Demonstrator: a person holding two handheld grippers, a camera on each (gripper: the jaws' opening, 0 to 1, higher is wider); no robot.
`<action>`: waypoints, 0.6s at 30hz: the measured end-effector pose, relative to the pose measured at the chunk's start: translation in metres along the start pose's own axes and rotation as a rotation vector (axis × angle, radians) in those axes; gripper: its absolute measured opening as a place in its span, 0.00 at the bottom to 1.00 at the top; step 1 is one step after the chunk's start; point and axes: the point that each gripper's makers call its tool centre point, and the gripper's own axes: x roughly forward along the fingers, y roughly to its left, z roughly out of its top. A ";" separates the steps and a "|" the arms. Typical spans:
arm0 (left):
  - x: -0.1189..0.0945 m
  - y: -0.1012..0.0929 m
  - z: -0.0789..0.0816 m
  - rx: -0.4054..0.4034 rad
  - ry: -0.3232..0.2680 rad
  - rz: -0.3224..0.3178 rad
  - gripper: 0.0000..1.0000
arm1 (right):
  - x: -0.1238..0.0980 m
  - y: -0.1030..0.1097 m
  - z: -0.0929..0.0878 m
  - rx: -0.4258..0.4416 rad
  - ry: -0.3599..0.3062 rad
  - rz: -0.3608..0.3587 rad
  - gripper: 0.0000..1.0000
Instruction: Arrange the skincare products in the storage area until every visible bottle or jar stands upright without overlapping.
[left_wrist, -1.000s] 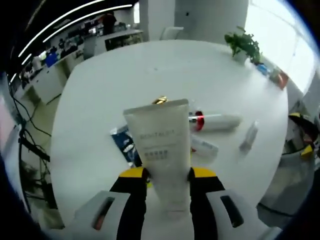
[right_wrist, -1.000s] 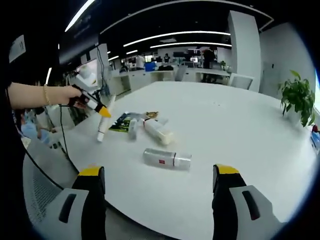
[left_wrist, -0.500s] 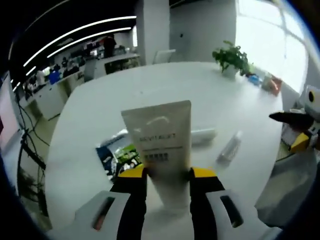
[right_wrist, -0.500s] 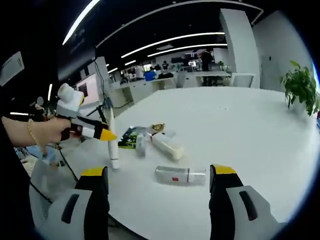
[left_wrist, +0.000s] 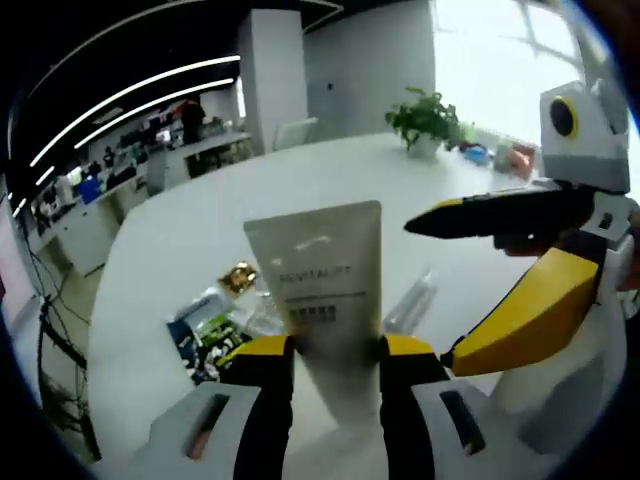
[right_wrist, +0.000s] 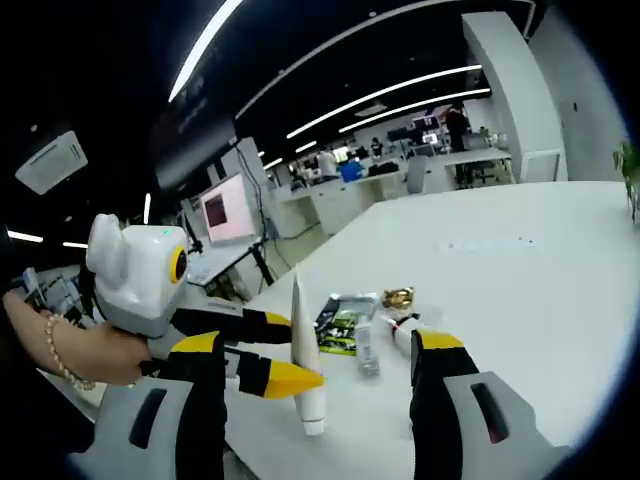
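My left gripper (left_wrist: 325, 348) is shut on a white flat tube (left_wrist: 318, 285) with grey lettering. In the right gripper view the same tube (right_wrist: 306, 385) stands upright, cap down, on the white table (right_wrist: 520, 280) near its front edge, with the left gripper (right_wrist: 303, 350) and a hand (right_wrist: 95, 355) holding it. My right gripper (right_wrist: 318, 345) is open, its jaws wide on either side of that tube. It enters the left gripper view as the right gripper (left_wrist: 432, 290), close beside the tube. Behind lie a clear tube (left_wrist: 410, 300) and a small bottle (right_wrist: 367, 352).
A blue and green packet (left_wrist: 205, 335) and a gold-wrapped item (left_wrist: 238, 277) lie on the table beside the bottles; the packet (right_wrist: 340, 325) and gold item (right_wrist: 398, 297) are just behind the tube. A potted plant (left_wrist: 425, 115) stands at the far edge. Office desks lie beyond.
Both views have swung. The right gripper has come close to the left one, and its open jaws now frame the held tube. The tube has gone from tilted to upright.
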 end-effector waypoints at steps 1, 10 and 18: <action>-0.001 -0.003 0.002 0.009 -0.006 -0.005 0.35 | 0.000 -0.001 0.000 0.005 0.001 -0.003 0.73; -0.006 -0.028 0.005 0.072 -0.007 -0.031 0.35 | -0.001 -0.003 -0.004 0.017 0.016 -0.013 0.65; -0.011 -0.050 0.003 0.120 -0.002 -0.056 0.36 | -0.006 0.009 -0.020 0.043 0.048 0.032 0.53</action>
